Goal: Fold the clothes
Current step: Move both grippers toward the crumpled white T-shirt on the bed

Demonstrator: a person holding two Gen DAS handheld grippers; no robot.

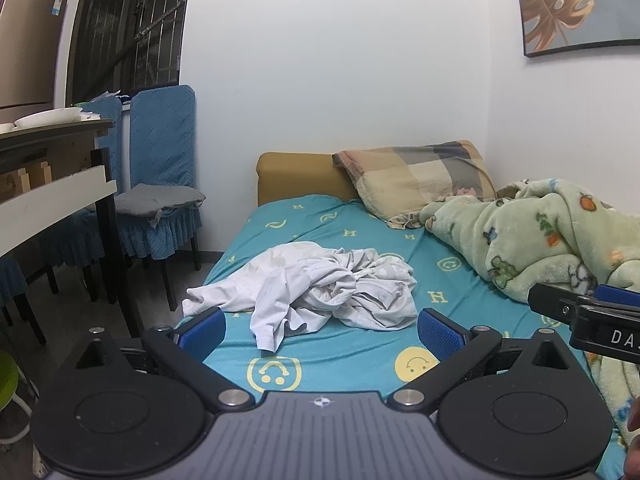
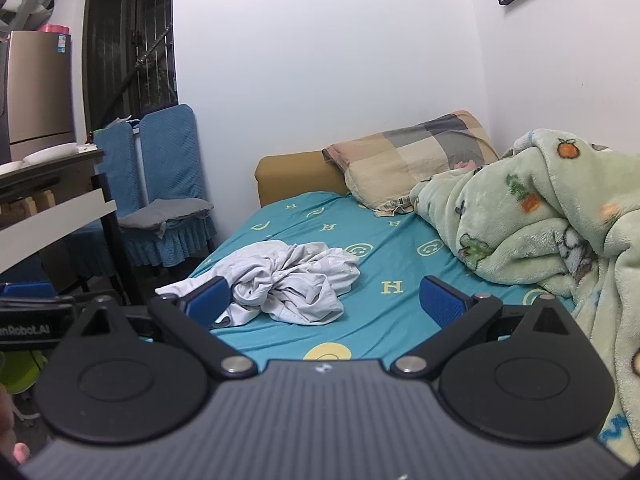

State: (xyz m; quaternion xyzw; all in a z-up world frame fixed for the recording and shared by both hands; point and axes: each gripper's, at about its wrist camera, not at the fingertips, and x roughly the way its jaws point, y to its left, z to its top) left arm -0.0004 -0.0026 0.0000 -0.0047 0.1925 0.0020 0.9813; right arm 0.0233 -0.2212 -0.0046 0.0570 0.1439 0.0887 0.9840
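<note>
A crumpled white garment [image 1: 316, 284] lies in a heap on the teal bed sheet [image 1: 360, 344]; it also shows in the right wrist view [image 2: 280, 280]. My left gripper [image 1: 320, 332] is open and empty, held above the near end of the bed, a little short of the garment. My right gripper [image 2: 324, 300] is open and empty, to the right of the garment and short of it. The right gripper's side shows at the right edge of the left wrist view [image 1: 588, 316].
A plaid pillow [image 1: 416, 180] and a green fleece blanket [image 1: 540, 240] lie at the bed's far and right side. Blue-covered chairs [image 1: 160, 168] and a table [image 1: 52, 160] with bowls stand left of the bed. White walls lie behind.
</note>
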